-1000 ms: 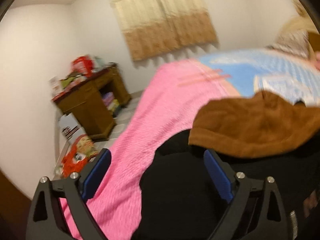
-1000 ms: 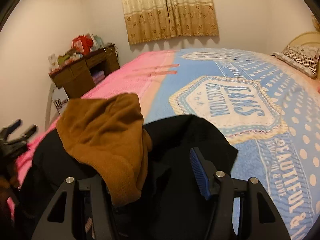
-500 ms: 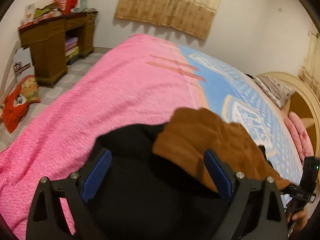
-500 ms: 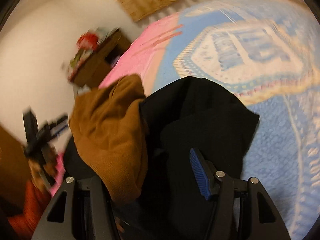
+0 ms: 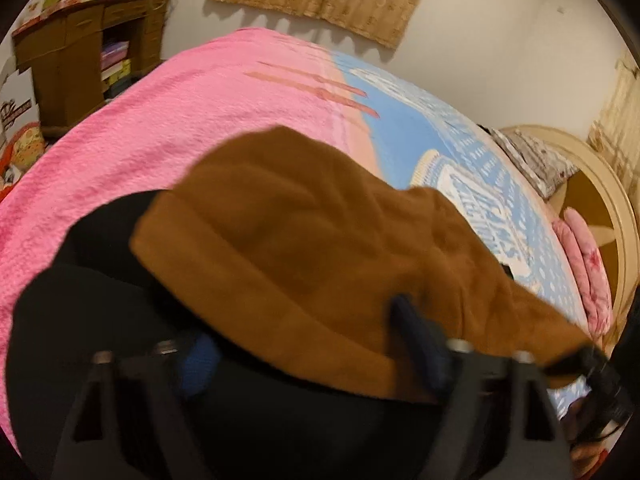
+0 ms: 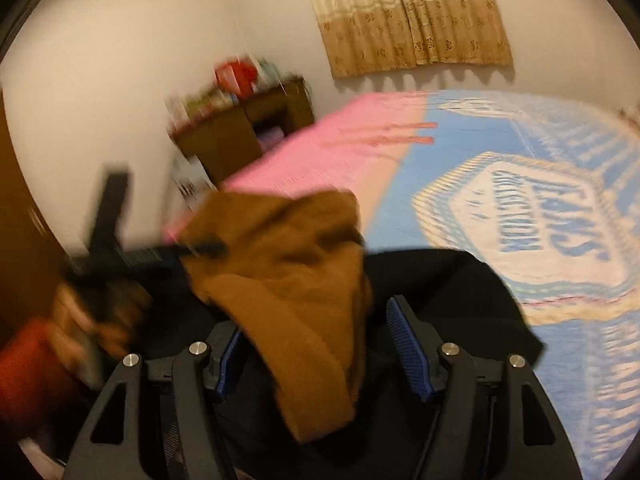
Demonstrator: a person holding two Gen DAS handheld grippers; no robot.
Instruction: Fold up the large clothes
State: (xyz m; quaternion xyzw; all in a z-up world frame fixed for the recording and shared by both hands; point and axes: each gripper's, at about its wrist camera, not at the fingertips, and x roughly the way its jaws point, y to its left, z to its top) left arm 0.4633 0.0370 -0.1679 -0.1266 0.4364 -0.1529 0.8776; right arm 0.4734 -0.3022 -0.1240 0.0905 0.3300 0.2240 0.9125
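A large black garment with a brown fleece lining (image 5: 304,248) lies bunched at the near edge of the bed (image 5: 200,120). My left gripper (image 5: 308,356) is open, its blue pads spread around the brown lining where it meets the black cloth (image 5: 100,320). In the right wrist view the brown lining (image 6: 296,292) hangs between the spread fingers of my right gripper (image 6: 316,348), which is open over the black cloth (image 6: 440,280). The left gripper (image 6: 160,256) shows there blurred at the left, touching the brown cloth.
The bed cover is pink at one side and blue with a printed badge (image 6: 540,220) at the other. A brown desk (image 5: 76,64) piled with items stands by the wall, boxes on the floor beside it. A headboard and pillows (image 5: 592,248) lie at the far right.
Both grippers have moved in closer over the garment; the brown lining now fills more of the left view. The left gripper has swung in to the brown cloth's edge. Both stay open.
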